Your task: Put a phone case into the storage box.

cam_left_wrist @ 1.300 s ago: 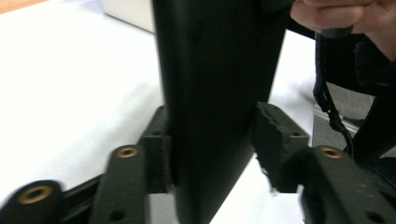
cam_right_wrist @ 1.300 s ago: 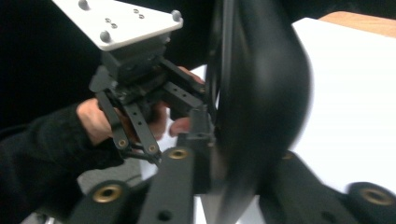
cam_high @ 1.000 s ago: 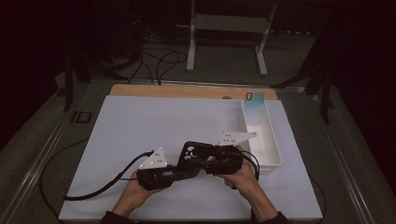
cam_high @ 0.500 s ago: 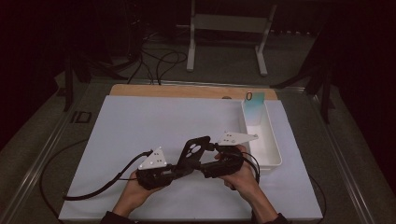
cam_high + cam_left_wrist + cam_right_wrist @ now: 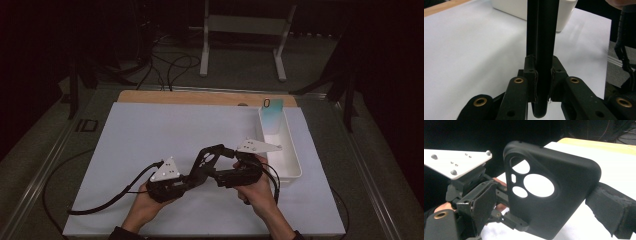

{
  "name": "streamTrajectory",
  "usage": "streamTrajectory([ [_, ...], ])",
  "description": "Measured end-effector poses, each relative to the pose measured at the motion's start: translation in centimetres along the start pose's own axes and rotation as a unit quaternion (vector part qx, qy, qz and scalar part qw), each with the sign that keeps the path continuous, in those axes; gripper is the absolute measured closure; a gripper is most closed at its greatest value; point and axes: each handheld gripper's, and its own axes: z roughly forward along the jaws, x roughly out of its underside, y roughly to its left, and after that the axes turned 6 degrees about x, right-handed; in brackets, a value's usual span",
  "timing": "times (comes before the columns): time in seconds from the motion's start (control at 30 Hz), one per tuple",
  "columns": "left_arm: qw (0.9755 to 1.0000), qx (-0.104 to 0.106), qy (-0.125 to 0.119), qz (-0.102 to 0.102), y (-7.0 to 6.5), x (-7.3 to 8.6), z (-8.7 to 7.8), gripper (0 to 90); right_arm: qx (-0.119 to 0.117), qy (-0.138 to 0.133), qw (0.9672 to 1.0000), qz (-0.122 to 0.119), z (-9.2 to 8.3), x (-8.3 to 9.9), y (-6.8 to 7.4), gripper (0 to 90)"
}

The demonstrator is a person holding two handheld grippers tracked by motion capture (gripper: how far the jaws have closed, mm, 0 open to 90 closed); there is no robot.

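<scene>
The left gripper (image 5: 192,176) is clamped hard on the bottom edge of a black phone case (image 5: 207,161); in the left gripper view its two pads (image 5: 534,85) press the thin edge of the phone case (image 5: 543,45) from both sides, and the case stands straight up between them. The right gripper (image 5: 216,172) has just been spreading its jaws, and now they stand wide apart with the case between them but not squeezed: in the right gripper view one padded finger (image 5: 482,205) sits to the left of the case and the other to its right, the right one close against the case's edge, though I cannot tell whether it touches. That view shows the back of the phone case (image 5: 564,192) with its round camera cut-outs, tilted up off the table, and the left gripper (image 5: 506,217) gripping it from below. Both hands, the left hand (image 5: 145,207) and the right hand (image 5: 260,192), hold their tools low over the near middle of the white mat (image 5: 150,135). Just to the right of the right gripper lies a long white tray (image 5: 287,155), with a pale blue card (image 5: 272,114) standing at its far end. Beyond the mat runs a strip of bare wooden tabletop (image 5: 200,97).
</scene>
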Motion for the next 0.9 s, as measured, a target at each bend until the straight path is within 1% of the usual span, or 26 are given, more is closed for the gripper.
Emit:
streamTrajectory([
  [0.03, 1.0, -0.004, -0.002, -0.002, 0.0, -0.1, -0.1, 80.0, 0.007, -0.004, 1.0, 0.006, 0.0, -0.1, 0.1, 10.1],
  [0.07, 1.0, -0.004, -0.002, -0.002, 0.0, -0.1, -0.1, 80.0, 0.007, -0.004, 1.0, 0.006, 0.0, -0.1, 0.1, 10.1],
  [0.1, 1.0, -0.005, -0.002, -0.002, 0.0, -0.1, -0.1, 80.0, 0.012, -0.007, 0.9999, 0.007, 0.1, -0.2, 0.3, 10.1],
  [0.23, 1.0, -0.008, 0.001, 0.0, -0.1, -0.1, 0.0, 80.0, 0.019, -0.007, 0.9997, 0.014, 0.3, -0.4, 0.5, 10.0],
  [0.27, 0.9998, -0.019, 0.005, 0.001, -0.1, -0.1, 0.2, 80.0, 0.031, -0.002, 0.9993, 0.019, 0.8, -0.6, 0.6, 10.2],
  [0.3, 0.9998, -0.019, 0.005, 0.001, -0.1, -0.1, 0.2, 80.0, 0.031, -0.002, 0.9993, 0.019, 0.8, -0.6, 0.6, 10.2],
  [0.33, 0.9997, -0.023, 0.006, 0.0, -0.2, 0.0, 0.2, 80.0, 0.034, -0.003, 0.999, 0.028, 1.2, -0.7, 0.7, 10.2],
  [0.53, 0.9999, -0.016, 0.004, -0.003, -0.2, 0.0, 0.4, 80.2, 0.045, -0.007, 0.9981, 0.042, 2.3, -1.0, 0.9, 11.6],
  [0.7, 0.9999, -0.007, -0.001, -0.009, -0.2, 0.0, 0.4, 80.0, 0.052, -0.011, 0.9977, 0.042, 2.6, -1.2, 1.1, 12.3],
  [0.77, 0.9999, -0.007, 0.001, -0.008, -0.1, 0.0, 0.5, 79.9, 0.052, -0.013, 0.998, 0.032, 2.7, -1.2, 1.2, 13.4],
  [0.9, 0.9999, -0.009, 0.0, -0.008, -0.1, 0.1, 0.6, 79.6, 0.055, -0.015, 0.9981, 0.023, 2.7, -1.2, 1.3, 14.3],
])
